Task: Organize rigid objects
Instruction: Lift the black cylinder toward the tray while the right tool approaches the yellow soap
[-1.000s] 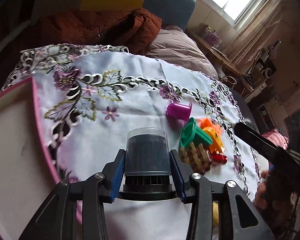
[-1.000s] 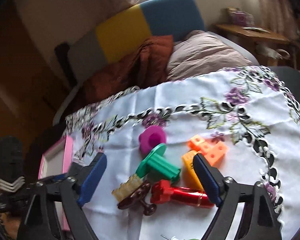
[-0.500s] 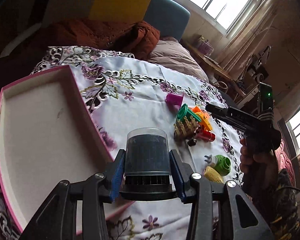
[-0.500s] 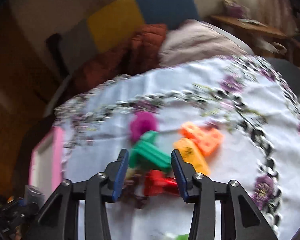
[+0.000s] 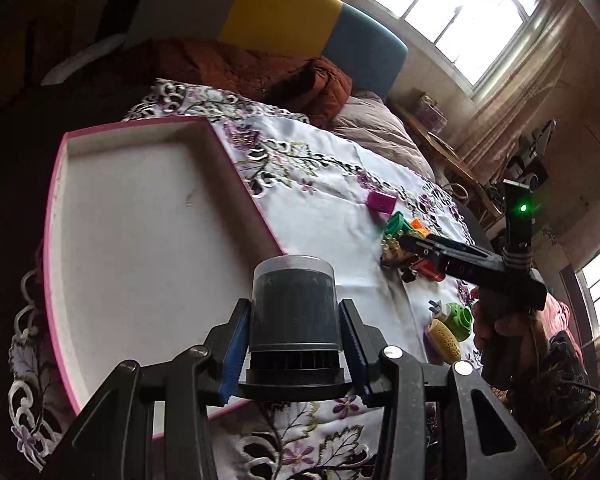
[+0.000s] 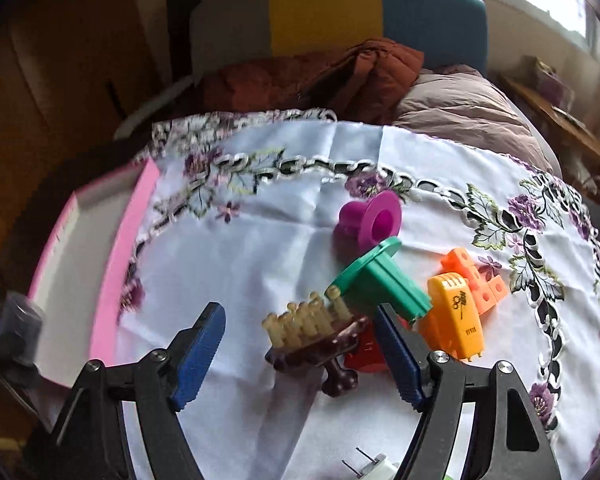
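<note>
Pink-rimmed tray with a pale floor sits at the left end of the counter, on an embroidered white cloth. Your left gripper holds its jaws closed on a dark ribbed cylinder with a clear cap, upright between the blue pads, above the tray's near right corner.

Your right gripper hangs over the toy pile further along the cloth, and its jaws are opening. A brown comb-like piece with cream pegs lies between them; neither pad is pressing on it. The right-hand pad stands in front of a red piece, which is mostly hidden.

Around that spot, noted from the right wrist view:
- green flanged spool, tilted, just behind the comb-like piece
- magenta spool, on its side, beyond the green one
- orange block and orange cubes, touching, to the right

Seen from the left wrist view, a green round toy and a yellow ridged toy lie nearer you, apart from the pile, beside your hand on the right handle.
</note>
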The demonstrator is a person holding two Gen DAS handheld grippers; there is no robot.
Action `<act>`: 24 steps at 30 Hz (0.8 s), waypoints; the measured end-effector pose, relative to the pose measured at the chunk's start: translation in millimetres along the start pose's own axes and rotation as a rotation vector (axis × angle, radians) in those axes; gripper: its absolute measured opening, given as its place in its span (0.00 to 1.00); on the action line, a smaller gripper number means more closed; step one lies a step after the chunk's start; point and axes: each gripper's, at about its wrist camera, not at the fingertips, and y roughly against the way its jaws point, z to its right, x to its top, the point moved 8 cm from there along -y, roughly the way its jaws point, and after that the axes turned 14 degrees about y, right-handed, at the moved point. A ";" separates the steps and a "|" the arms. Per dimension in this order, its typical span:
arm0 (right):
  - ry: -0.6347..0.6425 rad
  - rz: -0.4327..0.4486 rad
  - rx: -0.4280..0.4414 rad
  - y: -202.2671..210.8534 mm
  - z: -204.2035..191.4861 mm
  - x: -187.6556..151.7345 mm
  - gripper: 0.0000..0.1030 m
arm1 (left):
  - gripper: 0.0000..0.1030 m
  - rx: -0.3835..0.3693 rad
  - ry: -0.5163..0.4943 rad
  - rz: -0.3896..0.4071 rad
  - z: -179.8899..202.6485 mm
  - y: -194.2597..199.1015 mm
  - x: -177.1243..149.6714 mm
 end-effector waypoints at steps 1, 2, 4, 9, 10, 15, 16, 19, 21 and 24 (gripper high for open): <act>0.011 -0.010 -0.007 -1.9 -1.4 -1.1 0.74 | 0.42 0.003 0.008 0.001 -3.2 0.9 0.1; 0.015 -0.010 -0.009 -1.4 -1.0 -1.4 0.74 | 0.42 0.004 0.012 0.002 -5.0 2.0 -0.2; -0.010 0.012 -0.003 3.3 3.4 1.0 0.74 | 0.42 0.008 0.017 0.005 -8.4 3.8 -0.1; -0.224 0.000 0.068 21.1 28.6 -8.0 0.73 | 0.42 0.003 0.012 0.005 -8.3 6.4 -0.2; -0.227 -0.007 0.070 26.5 28.8 -11.0 0.73 | 0.42 -0.002 0.008 0.005 -7.6 6.5 -0.8; -0.139 -0.157 0.089 55.8 10.3 -48.5 0.71 | 0.42 -0.019 0.006 -0.013 -6.3 2.3 -5.1; -0.113 -0.194 0.094 60.2 4.9 -58.7 0.69 | 0.42 -0.023 0.004 -0.014 -5.7 2.1 -5.9; -0.050 -0.314 0.092 66.2 -10.9 -87.0 0.63 | 0.42 -0.037 0.005 -0.014 -3.5 3.1 -7.0; -0.022 -0.378 0.082 63.8 -16.3 -103.6 0.56 | 0.42 -0.043 0.005 -0.012 -3.0 4.8 -7.4; -0.027 -0.437 0.064 54.6 -18.0 -118.0 0.54 | 0.42 -0.047 0.005 -0.009 -3.4 7.5 -7.9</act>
